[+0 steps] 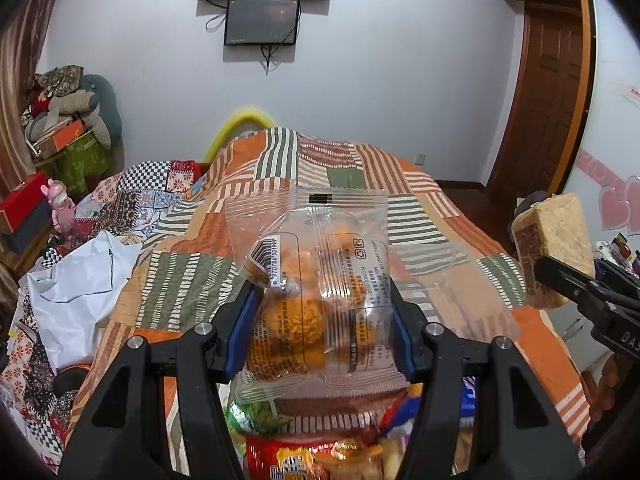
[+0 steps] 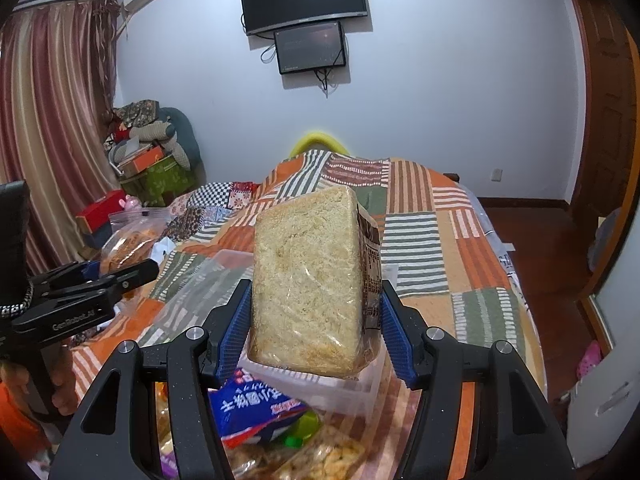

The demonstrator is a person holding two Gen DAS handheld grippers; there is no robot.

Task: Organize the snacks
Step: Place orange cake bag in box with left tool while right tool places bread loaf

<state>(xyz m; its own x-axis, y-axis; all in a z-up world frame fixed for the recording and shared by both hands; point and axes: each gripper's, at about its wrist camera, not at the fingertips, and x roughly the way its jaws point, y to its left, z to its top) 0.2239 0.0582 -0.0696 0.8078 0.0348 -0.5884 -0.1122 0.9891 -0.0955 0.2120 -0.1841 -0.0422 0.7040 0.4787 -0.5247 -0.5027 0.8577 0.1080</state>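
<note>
Both fingers clamped — left gripper (image 1: 322,312): barcoded clear snack bag (image 1: 316,292) | right gripper (image 2: 316,320): wrapped bread block (image 2: 308,280)

Snack packets (image 2: 256,408) before box (image 2: 348,390) (on bed (image 2: 420,240))

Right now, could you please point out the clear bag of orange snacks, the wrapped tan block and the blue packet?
clear bag of orange snacks (image 1: 316,292): left wrist view, bag's middle.
wrapped tan block (image 2: 308,280): right wrist view, front face.
blue packet (image 2: 256,408): right wrist view, printed face.

Not much readable here. The clear snack bag (image 1: 316,280) has a barcode sticker with digits, looks like 970786 501999, plus a recycling mark; the rest is tiny Chinese print. The left gripper (image 2: 132,276) body says "GenRobot.AI", and the blue packet (image 2: 256,408) has big white Chinese characters.
</note>
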